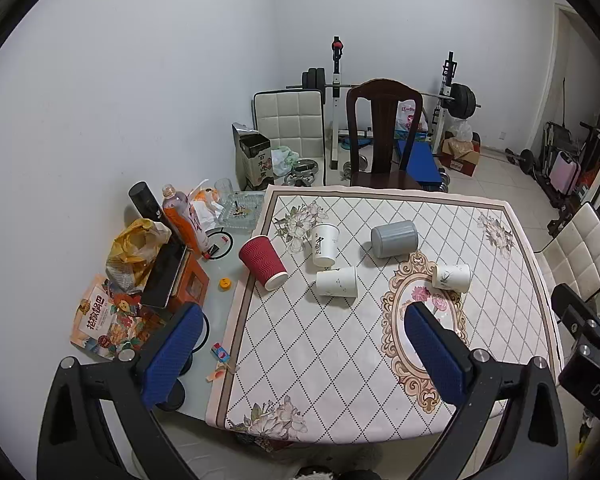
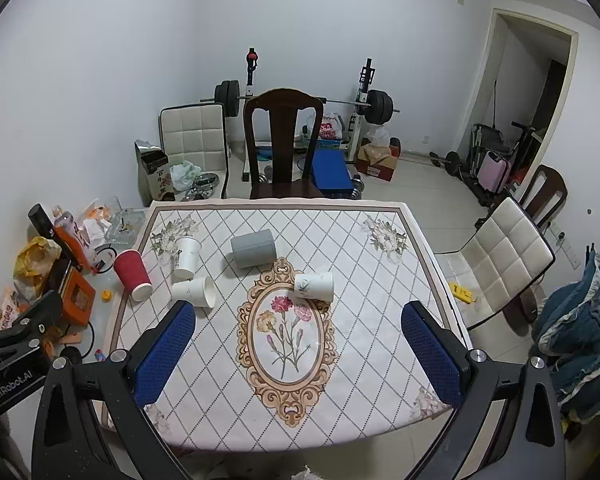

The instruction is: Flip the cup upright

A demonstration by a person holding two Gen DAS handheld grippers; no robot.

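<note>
Several cups lie on their sides on the patterned tablecloth [image 1: 340, 352]: a red ribbed cup [image 1: 263, 262] at the left edge, a white cup with black writing [image 1: 323, 245], a plain white cup [image 1: 336, 282], a grey cup [image 1: 394, 238] and a white cup with a sketch print [image 1: 452, 277]. They also show in the right wrist view: the red cup [image 2: 133, 275], written cup [image 2: 187, 257], plain white cup [image 2: 194, 291], grey cup [image 2: 253, 248] and sketch-print cup [image 2: 314, 286]. My left gripper [image 1: 304, 316] and right gripper [image 2: 298, 316] are open and empty, held above the table's near edge.
Clutter lies left of the cloth: an orange drink bottle [image 1: 182, 220], yellow bag [image 1: 138, 246], snack packet [image 1: 100, 320], glass ashtray [image 1: 240, 206]. A dark wooden chair [image 1: 384, 132] stands at the far side, a white padded chair [image 2: 504, 256] at the right. Gym gear stands behind.
</note>
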